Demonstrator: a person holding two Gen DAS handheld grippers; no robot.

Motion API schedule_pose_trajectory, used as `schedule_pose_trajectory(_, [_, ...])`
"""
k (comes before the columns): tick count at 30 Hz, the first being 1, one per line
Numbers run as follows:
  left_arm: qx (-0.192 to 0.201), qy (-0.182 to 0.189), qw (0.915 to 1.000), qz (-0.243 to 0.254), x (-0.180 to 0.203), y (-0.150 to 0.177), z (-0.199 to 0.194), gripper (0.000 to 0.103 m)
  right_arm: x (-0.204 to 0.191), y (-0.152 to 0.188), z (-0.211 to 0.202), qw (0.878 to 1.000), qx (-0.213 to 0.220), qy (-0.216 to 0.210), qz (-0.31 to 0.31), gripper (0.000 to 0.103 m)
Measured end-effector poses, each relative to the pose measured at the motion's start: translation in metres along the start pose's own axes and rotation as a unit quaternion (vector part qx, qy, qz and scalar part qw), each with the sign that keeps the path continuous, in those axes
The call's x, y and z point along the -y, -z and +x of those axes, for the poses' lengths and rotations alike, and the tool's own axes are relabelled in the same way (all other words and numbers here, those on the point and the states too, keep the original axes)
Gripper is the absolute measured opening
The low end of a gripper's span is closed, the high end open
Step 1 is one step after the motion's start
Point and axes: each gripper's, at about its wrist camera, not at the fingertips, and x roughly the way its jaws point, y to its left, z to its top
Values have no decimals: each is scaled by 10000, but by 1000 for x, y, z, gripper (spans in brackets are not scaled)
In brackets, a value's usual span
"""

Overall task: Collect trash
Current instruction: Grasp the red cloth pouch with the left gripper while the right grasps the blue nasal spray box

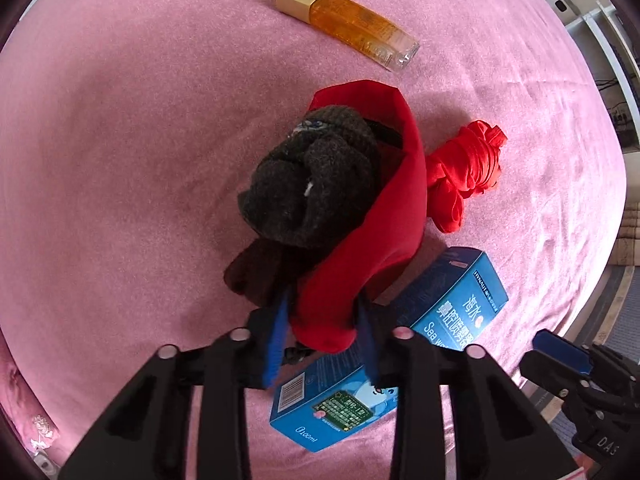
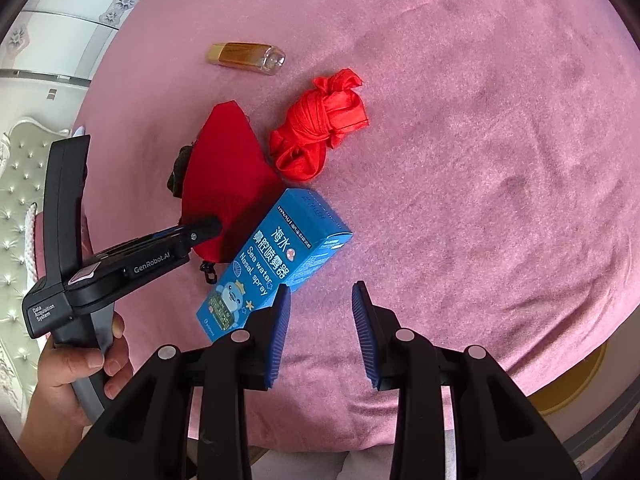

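The red fabric pouch [image 1: 360,240] sits pinched by its near end between the blue pads of your left gripper [image 1: 322,340], low in the left wrist view at about 6 o'clock. It stretches away from the jaws toward 12 o'clock, mouth open, with a dark brown knitted bundle [image 1: 312,184] bulging out of its left side. Just under and to the right of that grip, at about 5 o'clock, lies the blue nasal spray box [image 1: 452,308], flat on the pink velvety cover [image 1: 120,160], its near part tucked beneath the pouch and your gripper. Beyond the pouch at about 2 o'clock, touching or just beside its right edge, you have a knotted red plastic bag [image 1: 468,168]. Farthest off, at 12 o'clock and well apart from the rest, an amber liquid bottle with a gold cap [image 1: 348,24] lies on its side.

Your right gripper [image 2: 322,332] stands spread, nothing between its pads, hovering over bare cover at 6 o'clock in its own view. Its left fingertip is just beside the box's near right edge; whether they touch, you cannot tell. At 9 o'clock there, your left hand [image 2: 76,376] grasps the other tool's handle.
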Motion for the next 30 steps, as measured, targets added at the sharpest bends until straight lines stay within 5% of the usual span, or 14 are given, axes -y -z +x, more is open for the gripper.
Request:
schedule_pose_trajectory(5, [-43,23,9998,206,-3,0,-1,18,-8,1,10,9994,16,-95,328,33])
schedule_pose_trajectory(10, [-25,129,9989,456,-6,0,-10,11,-17,6,25,9977,30,-25,681,46])
schedule_pose_trajectory(30, [5,687,9905,1194,-57,5,-56,8,-56,-5,93,9741,73,503,2202,58])
